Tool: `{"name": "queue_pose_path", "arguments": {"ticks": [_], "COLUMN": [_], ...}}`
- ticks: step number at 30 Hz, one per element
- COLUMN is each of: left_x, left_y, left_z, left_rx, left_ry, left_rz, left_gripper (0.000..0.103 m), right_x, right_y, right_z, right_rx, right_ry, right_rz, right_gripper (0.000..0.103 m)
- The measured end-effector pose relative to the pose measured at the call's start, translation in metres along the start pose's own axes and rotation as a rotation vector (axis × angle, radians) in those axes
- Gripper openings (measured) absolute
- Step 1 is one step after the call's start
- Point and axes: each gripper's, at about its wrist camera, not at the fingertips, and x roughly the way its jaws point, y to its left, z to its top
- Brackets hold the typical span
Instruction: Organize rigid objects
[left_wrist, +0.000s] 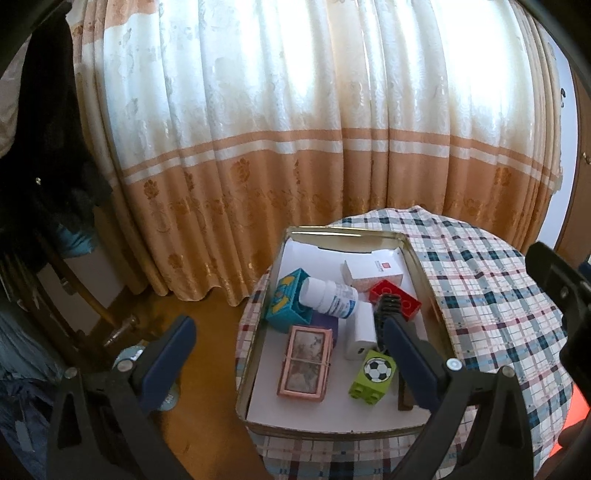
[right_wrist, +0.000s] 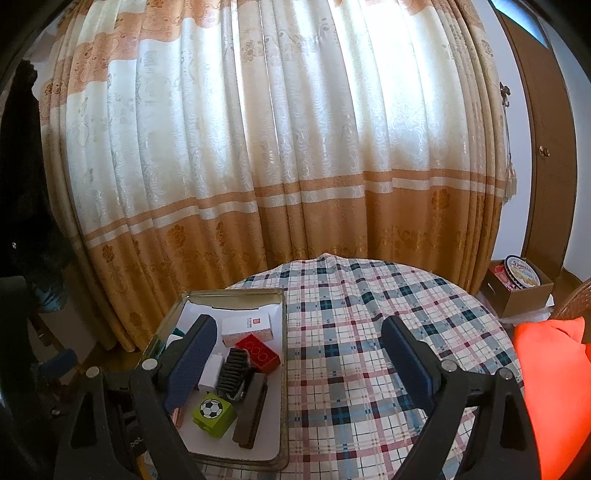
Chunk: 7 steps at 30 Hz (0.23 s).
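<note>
Tin tray (left_wrist: 424, 273) holds a jumble of boxes, blocks and a bottle (left_wrist: 328, 297); both jaws gape wide, empty

One metal tin (left_wrist: 424, 273) is sitting on one desk (left_wrist: 487, 295) under a plaid cloth. Inside the tin, two toy bricks are lying: one red brick (left_wrist: 397, 297) at about one o'clock and one green brick with a football print (left_wrist: 373, 374) at five o'clock. One white bottle (left_wrist: 328, 297) is lying on its side. Two printed boxes are showing: one teal box (left_wrist: 286, 301) at ten o'clock, one white box (left_wrist: 371, 275) at twelve. One white charger (left_wrist: 360, 332), one black comb (left_wrist: 386, 310), one pink framed case (left_wrist: 304, 363) and one brown bar (right_wrist: 251, 413) are lying there too.
</note>
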Motion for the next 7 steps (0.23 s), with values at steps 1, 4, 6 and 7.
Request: {"name": "queue_pose_path", "arguments": {"ticks": [1, 4, 6, 7], "left_x": [0.0000, -0.0001, -0.0005, -0.0012], "left_y": [-0.0005, -0.0008, -0.0017, -0.0019], "left_z": [0.0001, 0.0001, 0.0008, 0.0011], "left_rx": [0.003, 0.002, 0.000, 0.000], "left_ry": [-0.002, 0.001, 0.005, 0.002], "left_rz": [0.004, -0.001, -0.007, -0.002], "left_gripper": [0.103, 0.103, 0.103, 0.103], "right_x": [0.0002, 0.0010, 0.0030, 0.0043], "right_y": [-0.0001, -0.0012, -0.0031, -0.0047], "right_z": [-0.0001, -0.0001, -0.0008, -0.0009], "right_rx": [-0.001, -0.001, -0.002, 0.000], "right_ry": [0.000, 0.004, 0.010, 0.015], "right_rz": [-0.001, -0.006, -0.012, -0.018], "right_gripper": [0.093, 0.093, 0.093, 0.093]}}
